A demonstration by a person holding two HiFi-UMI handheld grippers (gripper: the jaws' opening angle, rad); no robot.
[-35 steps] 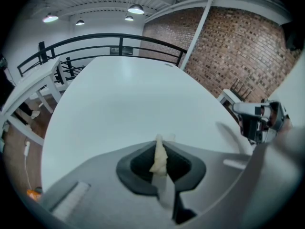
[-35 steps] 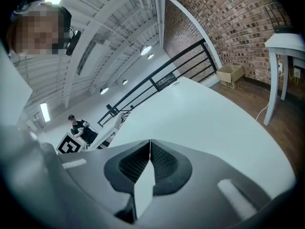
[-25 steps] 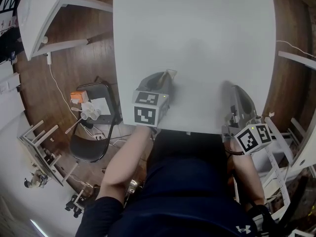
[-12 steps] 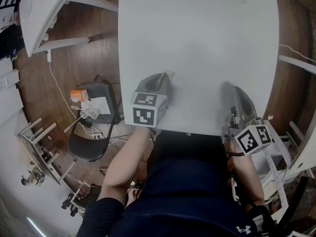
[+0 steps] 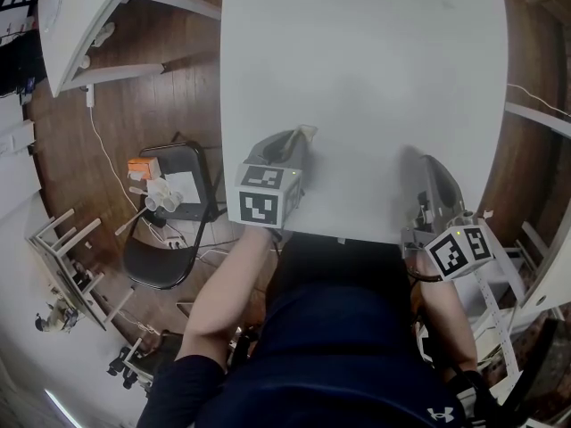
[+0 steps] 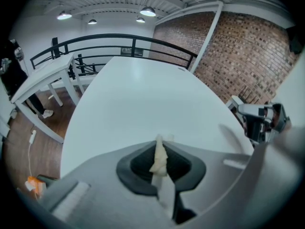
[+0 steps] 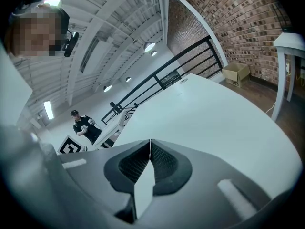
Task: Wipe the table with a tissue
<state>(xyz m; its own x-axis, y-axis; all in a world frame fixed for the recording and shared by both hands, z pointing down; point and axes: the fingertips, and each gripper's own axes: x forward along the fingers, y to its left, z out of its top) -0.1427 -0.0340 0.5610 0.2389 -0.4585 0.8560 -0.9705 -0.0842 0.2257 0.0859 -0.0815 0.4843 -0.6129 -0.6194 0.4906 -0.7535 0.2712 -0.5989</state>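
Left gripper (image 5: 300,137) — jaws are pinching a twisted tissue (image 6: 158,159) over the white bench's (image 5: 357,52) near part; head view is showing only its tip. Right gripper (image 7: 149,146) — jaws are pressing together, holding nothing.

Table (image 5: 357,61) now shown slightly further right in head view, side table (image 5: 76,25) likewise. Left gripper (image 5: 304,135) with pinched tissue (image 5: 309,130) thus brought slightly nearer to table's left edge, right gripper (image 5: 419,159) slightly further from right edge.

Overhead plus two low views, shared table (image 5: 357,61)
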